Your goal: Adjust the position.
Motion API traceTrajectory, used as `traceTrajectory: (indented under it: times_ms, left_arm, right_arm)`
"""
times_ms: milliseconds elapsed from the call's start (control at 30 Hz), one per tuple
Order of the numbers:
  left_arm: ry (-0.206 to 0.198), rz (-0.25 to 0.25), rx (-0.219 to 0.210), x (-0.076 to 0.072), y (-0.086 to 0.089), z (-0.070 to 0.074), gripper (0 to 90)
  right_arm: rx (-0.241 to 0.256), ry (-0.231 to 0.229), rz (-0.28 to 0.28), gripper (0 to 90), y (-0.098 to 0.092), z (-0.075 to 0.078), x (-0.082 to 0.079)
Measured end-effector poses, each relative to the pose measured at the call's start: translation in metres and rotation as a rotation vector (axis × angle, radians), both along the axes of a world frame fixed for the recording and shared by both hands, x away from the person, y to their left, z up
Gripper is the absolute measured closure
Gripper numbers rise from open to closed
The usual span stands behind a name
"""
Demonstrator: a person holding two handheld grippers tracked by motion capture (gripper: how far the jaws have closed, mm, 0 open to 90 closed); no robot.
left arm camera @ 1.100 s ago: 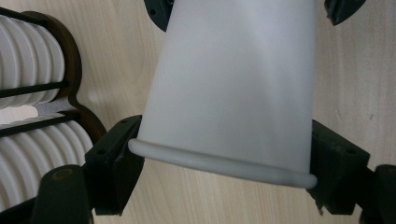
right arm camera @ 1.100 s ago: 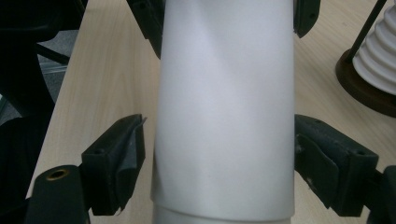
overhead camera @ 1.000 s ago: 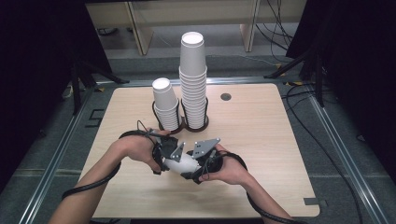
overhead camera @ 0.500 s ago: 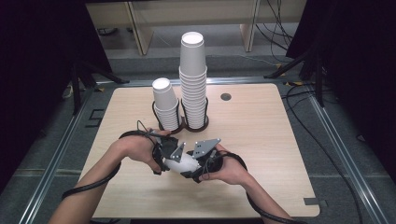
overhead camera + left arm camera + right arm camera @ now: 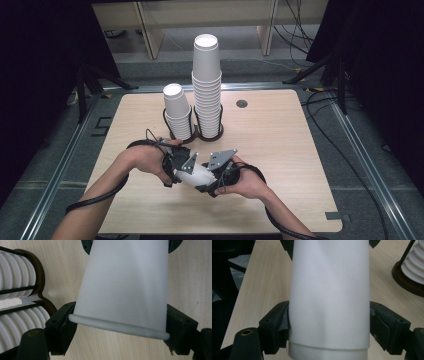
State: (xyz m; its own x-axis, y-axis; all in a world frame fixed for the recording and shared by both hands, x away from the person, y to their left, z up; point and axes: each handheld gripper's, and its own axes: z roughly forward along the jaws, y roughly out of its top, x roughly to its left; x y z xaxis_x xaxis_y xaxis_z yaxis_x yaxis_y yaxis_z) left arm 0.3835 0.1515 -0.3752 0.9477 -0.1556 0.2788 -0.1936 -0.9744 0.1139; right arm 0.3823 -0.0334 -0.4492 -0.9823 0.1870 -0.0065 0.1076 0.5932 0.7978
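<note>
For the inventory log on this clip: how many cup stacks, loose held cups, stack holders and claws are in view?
Cup stacks: 2, a tall stack and a short stack
Held cups: 1 white cup, or possibly nested cups; I cannot tell
Stack holders: 1 dark holder around both stacks
Claws: 2, left claw and right claw
Total: 6

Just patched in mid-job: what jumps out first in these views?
Near the table's front edge, a white paper cup lies sideways, clamped between the left gripper and the right gripper, one at each end. Behind them, two stacks of cups stand in a dark holder, the right one taller.
</note>
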Motion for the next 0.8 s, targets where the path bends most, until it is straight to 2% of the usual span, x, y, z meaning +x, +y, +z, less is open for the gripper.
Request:
traceTrajectory:
  times_ms: [33, 133, 167, 267, 300, 333, 367, 400, 433, 467, 500, 567, 600, 633, 700, 800]
  left_arm:
    - [-0.001, 0.000, 0.001, 0.000, 0.000, 0.000, 21.3]
    - [-0.002, 0.000, 0.002, 0.000, 0.000, 0.000, 21.2]
    - [-0.002, 0.001, 0.002, 0.000, -0.001, 0.000, 21.2]
    - [-0.004, 0.003, -0.003, 0.000, -0.001, 0.001, 20.9]
    - [-0.001, 0.005, -0.008, 0.000, 0.000, 0.001, 20.6]
    - [-0.001, 0.005, -0.012, 0.000, 0.000, 0.002, 20.2]
    - [-0.008, 0.000, -0.020, 0.000, 0.000, 0.003, 19.1]
    - [0.001, 0.007, -0.035, 0.000, 0.000, 0.003, 18.5]
    - [-0.004, -0.001, -0.060, 0.000, 0.001, 0.004, 17.7]
    - [-0.004, -0.001, -0.060, 0.000, 0.001, 0.004, 16.7]
    - [-0.001, -0.005, -0.078, 0.001, 0.002, 0.004, 16.7]
    - [0.004, -0.005, -0.118, 0.001, 0.004, 0.003, 14.8]
    - [0.007, -0.009, -0.136, 0.002, 0.004, 0.003, 14.1]
    - [0.012, -0.009, -0.157, 0.002, 0.005, 0.003, 13.6]
    - [0.019, -0.005, -0.190, 0.003, 0.008, 0.002, 12.1]
    - [0.032, 0.004, -0.224, 0.003, 0.012, 0.001, 7.8]
  right_arm:
    - [0.006, 0.011, 0.001, 23.5, 0.000, -0.001, -0.001]
    - [-0.004, -0.019, -0.003, 24.3, 0.000, -0.001, 0.001]
    - [0.005, 0.002, -0.001, 24.5, 0.000, -0.001, 0.000]
    - [0.007, -0.008, 0.000, 25.5, 0.000, -0.002, 0.001]
    - [-0.003, 0.017, -0.037, 26.0, -0.002, -0.001, -0.002]
    - [0.012, 0.021, -0.027, 26.3, -0.002, -0.001, -0.003]
    - [0.016, -0.003, -0.020, 27.0, -0.005, -0.001, -0.002]
    - [0.031, 0.007, -0.027, 27.2, -0.006, -0.002, -0.004]
    - [0.032, -0.061, 0.010, 27.2, -0.007, -0.002, 0.000]
    - [0.032, -0.061, 0.010, 27.2, -0.007, -0.002, 0.000]
    - [0.039, -0.072, -0.006, 27.3, -0.008, -0.003, -0.001]
    - [0.044, -0.080, -0.001, 27.3, -0.010, -0.003, -0.001]
    - [0.048, -0.053, -0.018, 27.3, -0.012, -0.004, -0.004]
    - [0.046, -0.047, -0.027, 27.3, -0.013, -0.004, -0.005]
    - [0.054, -0.104, 0.000, 27.3, -0.016, -0.004, -0.003]
    - [0.063, -0.107, 0.001, 27.4, -0.017, -0.006, -0.005]
